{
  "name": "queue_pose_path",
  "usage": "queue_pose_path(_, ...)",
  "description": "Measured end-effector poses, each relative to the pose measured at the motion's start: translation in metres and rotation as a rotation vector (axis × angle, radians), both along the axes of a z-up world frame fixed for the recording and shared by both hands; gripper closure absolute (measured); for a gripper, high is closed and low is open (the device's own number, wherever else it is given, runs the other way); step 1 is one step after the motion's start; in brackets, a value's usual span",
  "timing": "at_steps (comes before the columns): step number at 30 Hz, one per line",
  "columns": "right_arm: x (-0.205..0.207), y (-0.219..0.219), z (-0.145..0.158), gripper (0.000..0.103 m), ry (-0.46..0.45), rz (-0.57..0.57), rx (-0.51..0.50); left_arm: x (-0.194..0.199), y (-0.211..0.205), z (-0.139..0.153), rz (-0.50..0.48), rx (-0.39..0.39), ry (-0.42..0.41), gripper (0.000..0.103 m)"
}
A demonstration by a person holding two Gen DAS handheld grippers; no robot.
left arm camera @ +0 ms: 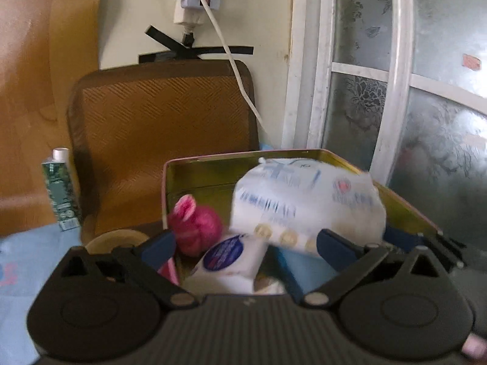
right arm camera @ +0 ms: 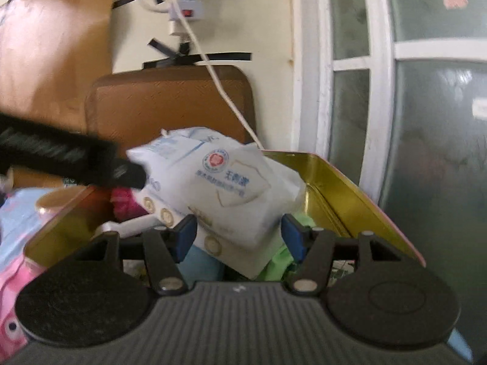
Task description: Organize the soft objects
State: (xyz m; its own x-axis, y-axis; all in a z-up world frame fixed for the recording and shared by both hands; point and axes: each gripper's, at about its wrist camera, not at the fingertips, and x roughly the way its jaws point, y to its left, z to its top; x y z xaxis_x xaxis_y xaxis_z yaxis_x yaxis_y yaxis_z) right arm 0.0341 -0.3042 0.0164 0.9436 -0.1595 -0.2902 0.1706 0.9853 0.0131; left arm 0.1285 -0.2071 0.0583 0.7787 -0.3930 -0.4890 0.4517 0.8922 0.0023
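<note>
- Two views, left wrist first: a white wipes pack [left arm camera: 307,206] lies tilted in the open gold-lined tin [left arm camera: 213,170], just ahead of the left claw [left arm camera: 246,243] toward one o'clock, its lower edge dipping toward the gap between the blue pads [left arm camera: 159,248].
- A pink plush toy [left arm camera: 194,225] sits in the tin at eleven o'clock of that claw, and a small white packet with a blue round label [left arm camera: 228,255] lies straight ahead at twelve, low between the fingers.
- Left claw points somewhat downward into the tin; a fingertip of the person's hand [left arm camera: 474,348] shows at the five o'clock corner.
- Left claw is spread wide; whether the right-side pad touches the pack's lower corner I cannot tell, and nothing is pinched.
- Outside the tin, a green carton [left arm camera: 61,191] stands at nine o'clock beside a brown woven cushion [left arm camera: 164,121].
- Right wrist view: the same wipes pack [right arm camera: 219,188] lies at twelve o'clock of the right claw [right arm camera: 239,237], its near corner reaching down between the blue pads [right arm camera: 185,237].
- Right claw tilts slightly downward over the tin [right arm camera: 350,188], above green cloth [right arm camera: 280,258] and a light blue item [right arm camera: 201,264].
- Right claw is about half spread; the pack's corner sits between the pads, with a gap on the right side, so no pinch shows.
- Left claw's dark finger [right arm camera: 91,164] reaches in from nine o'clock and meets the pack's left end.
</note>
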Motion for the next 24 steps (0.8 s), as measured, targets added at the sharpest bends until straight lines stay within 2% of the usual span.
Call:
queue_pose_path(4,-0.002,-0.002,-0.003,0.038,-0.019,0.012,0.046,-0.017,0.012,-0.006,-0.011,0.021,-0.01,0.0)
queue_pose_path(9,-0.003,0.01,0.001,0.038,-0.006,0.023,0.005,-0.044,0.045,-0.008,-0.023,-0.013,-0.013,0.0)
queue_pose_path(12,-0.014,0.013,0.005,0.036,-0.03,0.021,-0.007,-0.052,0.07,-0.011,0.01,0.01,-0.031,0.0)
queue_pose_path(15,-0.019,0.013,0.008,0.033,-0.061,0.006,-0.038,-0.061,0.098,-0.02,0.083,0.072,-0.039,0.0)
queue_pose_path(16,-0.018,0.012,0.009,0.028,-0.065,-0.004,-0.049,-0.062,0.106,-0.025,0.121,0.103,-0.039,0.0)
queue_pose_path(18,-0.015,0.007,0.011,0.027,-0.057,-0.03,-0.045,-0.06,0.125,-0.035,0.202,0.145,-0.017,0.0)
queue_pose_path(21,-0.014,0.0,0.012,0.027,-0.055,-0.057,0.005,-0.053,0.148,-0.048,0.308,0.151,0.04,0.0)
queue_pose_path(24,-0.02,0.005,0.008,0.027,-0.062,-0.114,0.062,-0.053,0.158,-0.054,0.329,0.117,0.071,0.001)
